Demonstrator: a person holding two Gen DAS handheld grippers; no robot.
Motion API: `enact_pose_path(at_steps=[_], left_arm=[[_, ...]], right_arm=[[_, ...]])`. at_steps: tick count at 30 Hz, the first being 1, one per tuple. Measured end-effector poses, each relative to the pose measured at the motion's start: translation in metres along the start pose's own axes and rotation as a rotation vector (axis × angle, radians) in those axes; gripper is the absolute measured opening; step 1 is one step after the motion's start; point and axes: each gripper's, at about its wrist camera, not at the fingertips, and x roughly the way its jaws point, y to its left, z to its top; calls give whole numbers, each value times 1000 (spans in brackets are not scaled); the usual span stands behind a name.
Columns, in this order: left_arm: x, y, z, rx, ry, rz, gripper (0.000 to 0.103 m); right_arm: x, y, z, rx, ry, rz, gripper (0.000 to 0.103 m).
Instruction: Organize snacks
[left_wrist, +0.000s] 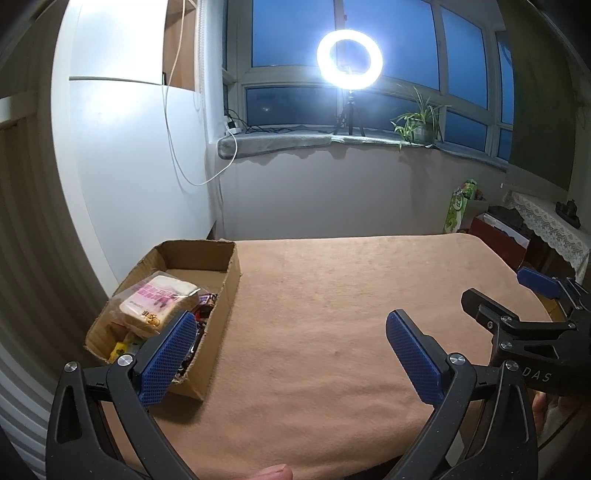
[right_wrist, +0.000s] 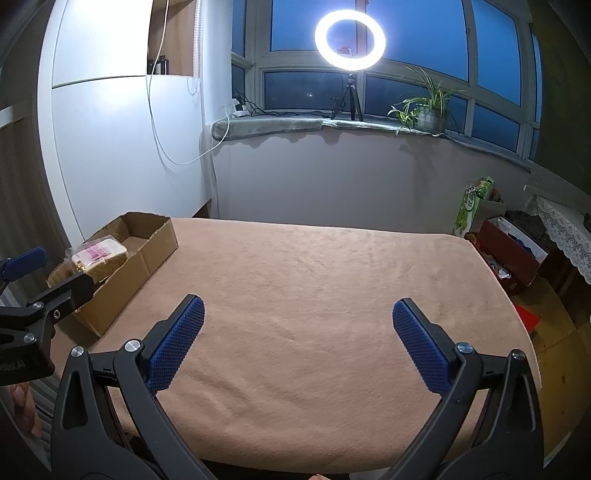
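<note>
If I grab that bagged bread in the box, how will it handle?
The bagged bread looks soft, so a hard pinch would likely squash the slices. Its loose clear wrapper may slide or bunch between the pads. It lies on top of other snacks in the cardboard box, so it should lift free and feel light for its bulk.

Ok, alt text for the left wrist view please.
The open left tool hovers over a tan cloth-covered table, empty. A cardboard box at left holds a bagged bread loaf and other snacks; the right tool shows at right.
</note>
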Motion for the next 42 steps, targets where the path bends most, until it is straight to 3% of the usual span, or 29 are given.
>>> enact_pose_path(at_steps=[42], left_arm=[[1, -2, -3, -4, 13, 12, 102]], right_arm=[[1, -4, 0, 2, 6, 3, 103]])
